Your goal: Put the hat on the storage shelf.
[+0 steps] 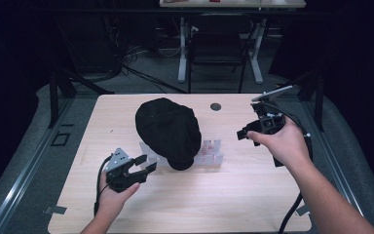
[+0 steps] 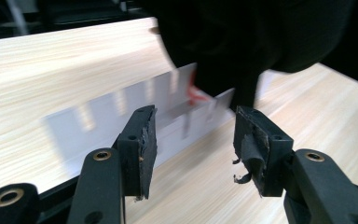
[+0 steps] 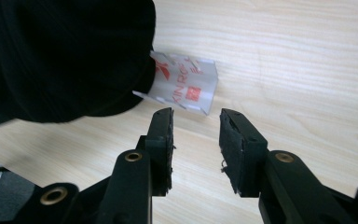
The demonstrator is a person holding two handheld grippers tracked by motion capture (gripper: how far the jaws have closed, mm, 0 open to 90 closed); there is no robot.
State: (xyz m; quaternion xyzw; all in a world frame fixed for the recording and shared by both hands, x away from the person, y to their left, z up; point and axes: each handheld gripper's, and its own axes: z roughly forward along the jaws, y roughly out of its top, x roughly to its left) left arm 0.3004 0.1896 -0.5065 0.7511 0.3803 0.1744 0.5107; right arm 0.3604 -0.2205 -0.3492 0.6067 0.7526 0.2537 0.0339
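A black cap (image 1: 168, 127) rests on a clear acrylic stand (image 1: 210, 152) with red print, in the middle of the wooden table (image 1: 253, 195). My left gripper (image 1: 143, 163) is just left of the cap's front edge, open and with nothing between its pads. In the left gripper view my left gripper (image 2: 193, 140) faces the stand (image 2: 121, 107) and the cap (image 2: 242, 32) close ahead. My right gripper (image 1: 243, 134) hovers right of the stand and is open and empty. In the right gripper view my right gripper (image 3: 196, 140) points at the stand (image 3: 186, 81), with the cap (image 3: 60, 56) covering the stand's left part.
A small round grommet (image 1: 215, 106) sits in the tabletop behind the cap. A dark chair (image 1: 217, 48) and white desk legs (image 1: 182, 48) stand beyond the table's far edge. Bare wood lies in front of the cap.
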